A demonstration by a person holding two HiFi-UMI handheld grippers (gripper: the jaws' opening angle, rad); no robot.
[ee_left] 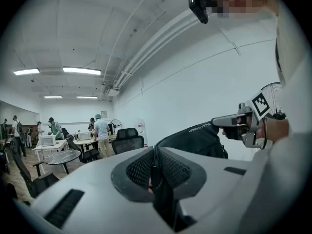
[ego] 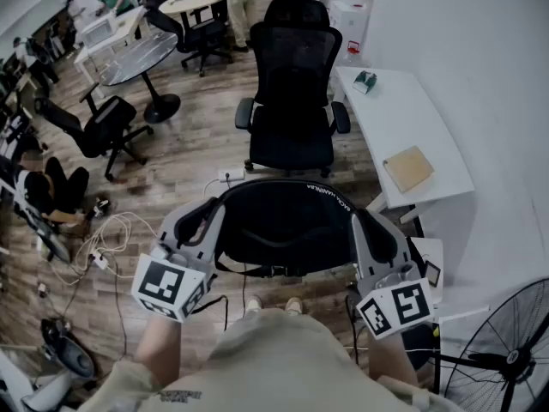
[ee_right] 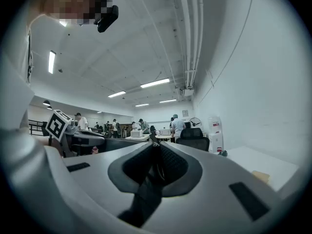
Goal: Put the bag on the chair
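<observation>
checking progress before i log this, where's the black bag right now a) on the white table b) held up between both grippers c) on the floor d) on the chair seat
b: the bag hangs in the air between the left gripper and the right gripper, each shut on one end of it, on the near side of the chair and not on its seat.

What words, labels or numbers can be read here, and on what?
None can be read with certainty.
Bag: white print, too blurred to read.
Shirt: small print, too small to read.
Water dispenser: red labels, unreadable.
</observation>
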